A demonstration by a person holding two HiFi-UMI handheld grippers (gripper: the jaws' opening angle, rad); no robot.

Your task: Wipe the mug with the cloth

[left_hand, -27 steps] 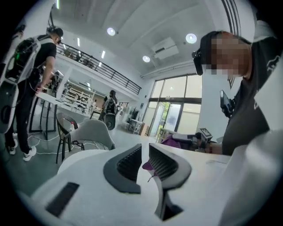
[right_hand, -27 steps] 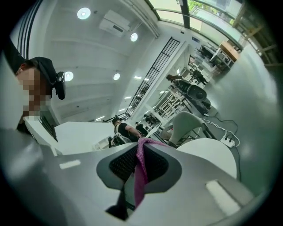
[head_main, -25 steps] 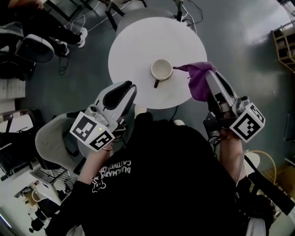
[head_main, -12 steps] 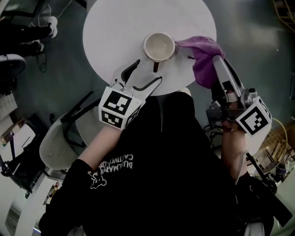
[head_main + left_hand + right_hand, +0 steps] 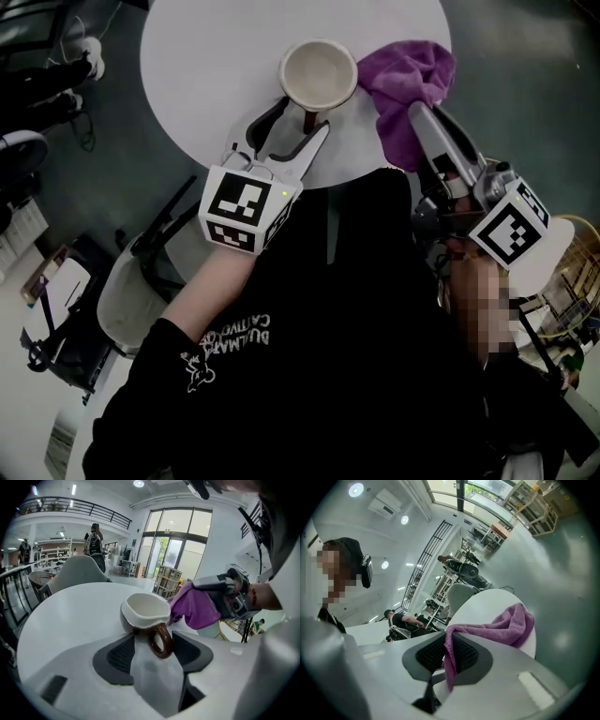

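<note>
Left gripper [image 5: 300, 120] — jaws just spread — straddles the mug [image 5: 319, 73] handle [image 5: 161, 641] pointing straight at it; right gripper [image 5: 447, 656] pinches the cloth [image 5: 408, 75].

Round white table [image 5: 206, 75], pale chair [image 5: 127, 300] beside it, grey floor [image 5: 534, 103]

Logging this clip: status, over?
Left gripper just opened, mug handle between jaws, ungripped. Right gripper shut on purple cloth beside mug. Nothing in the way.

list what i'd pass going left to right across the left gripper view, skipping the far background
grey chair -> white mug -> purple cloth -> person's right hand
</note>
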